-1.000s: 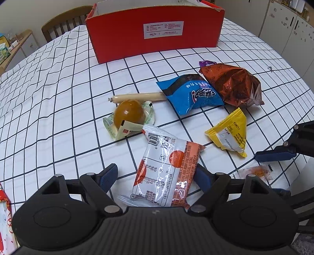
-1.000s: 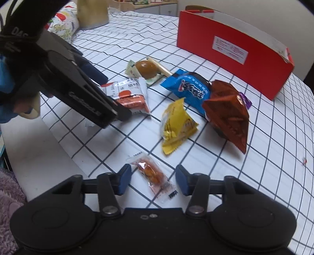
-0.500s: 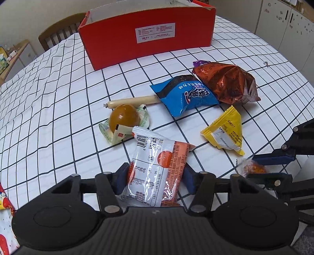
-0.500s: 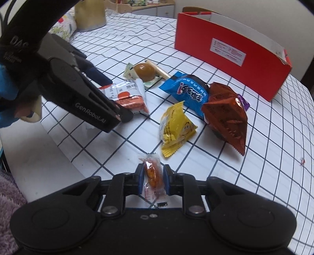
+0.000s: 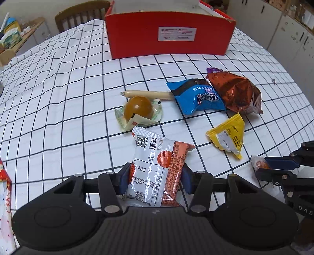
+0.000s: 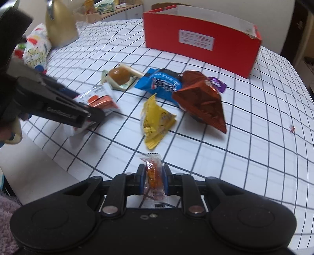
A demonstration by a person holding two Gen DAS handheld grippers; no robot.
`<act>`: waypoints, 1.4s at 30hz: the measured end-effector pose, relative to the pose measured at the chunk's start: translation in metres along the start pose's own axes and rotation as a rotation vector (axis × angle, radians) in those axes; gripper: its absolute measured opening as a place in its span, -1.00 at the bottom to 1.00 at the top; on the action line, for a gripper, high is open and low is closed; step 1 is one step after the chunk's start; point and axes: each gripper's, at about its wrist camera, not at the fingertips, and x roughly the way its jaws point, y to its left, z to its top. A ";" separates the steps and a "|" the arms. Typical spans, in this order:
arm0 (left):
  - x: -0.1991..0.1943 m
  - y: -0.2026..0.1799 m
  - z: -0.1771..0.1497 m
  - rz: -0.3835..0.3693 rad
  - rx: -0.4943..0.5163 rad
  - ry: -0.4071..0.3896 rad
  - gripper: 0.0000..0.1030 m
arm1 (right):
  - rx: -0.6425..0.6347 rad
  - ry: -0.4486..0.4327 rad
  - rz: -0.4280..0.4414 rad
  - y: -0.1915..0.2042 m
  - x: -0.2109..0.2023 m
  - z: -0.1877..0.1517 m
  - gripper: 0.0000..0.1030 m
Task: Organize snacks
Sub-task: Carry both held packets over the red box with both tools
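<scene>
The flat white-and-orange plastic snack packet lies near the front edge of the tabletop, and the left gripper has just been closing its blue-padded fingers on it: the pads now press both long edges, with the printed end reaching out ahead toward the other snacks. Gripping it across its width probably keeps the floppy film from folding when it is lifted.

Just to the right, the small clear wrapper with an orange sweet is pinched upright between the fingers of the right gripper, which have drawn almost together on it; so narrow a piece needs a near-full squeeze.

Farther out the remaining snacks lie loose: a yellow triangular pouch, a blue foil bag overlapped by a crumpled copper-brown foil bag, a round amber jelly cup on a pale green wrapper, and a thin beige sausage stick touching the cup.

Beyond them stands an open red cardboard box with a white label, most likely where the snacks are to go; with two pieces gripped and none visibly inside, the sorting looks barely begun.

The tabletop wears a white cloth with a black grid, slightly rumpled. A wooden chair stands behind the tabletop, pale cabinets to the right.
</scene>
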 end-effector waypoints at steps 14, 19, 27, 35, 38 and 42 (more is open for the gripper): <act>-0.046 -0.002 0.010 -0.010 -0.065 -0.061 -0.01 | 0.126 -0.097 -0.038 -0.016 -0.047 0.022 -0.69; -0.060 -0.006 0.020 -0.021 -0.077 -0.075 -0.01 | 0.145 -0.143 -0.052 -0.019 -0.064 0.036 -0.70; -0.079 -0.013 0.046 -0.044 -0.075 -0.127 -0.01 | 0.150 -0.214 -0.055 -0.025 -0.085 0.058 -0.70; -0.092 -0.017 0.080 -0.033 -0.058 -0.203 -0.01 | 0.149 -0.274 -0.065 -0.039 -0.098 0.085 -0.70; -0.094 -0.017 0.095 -0.029 -0.056 -0.226 -0.01 | 0.152 -0.294 -0.070 -0.047 -0.101 0.098 -0.70; -0.096 -0.018 0.115 -0.021 -0.048 -0.256 -0.01 | 0.155 -0.319 -0.076 -0.057 -0.106 0.116 -0.70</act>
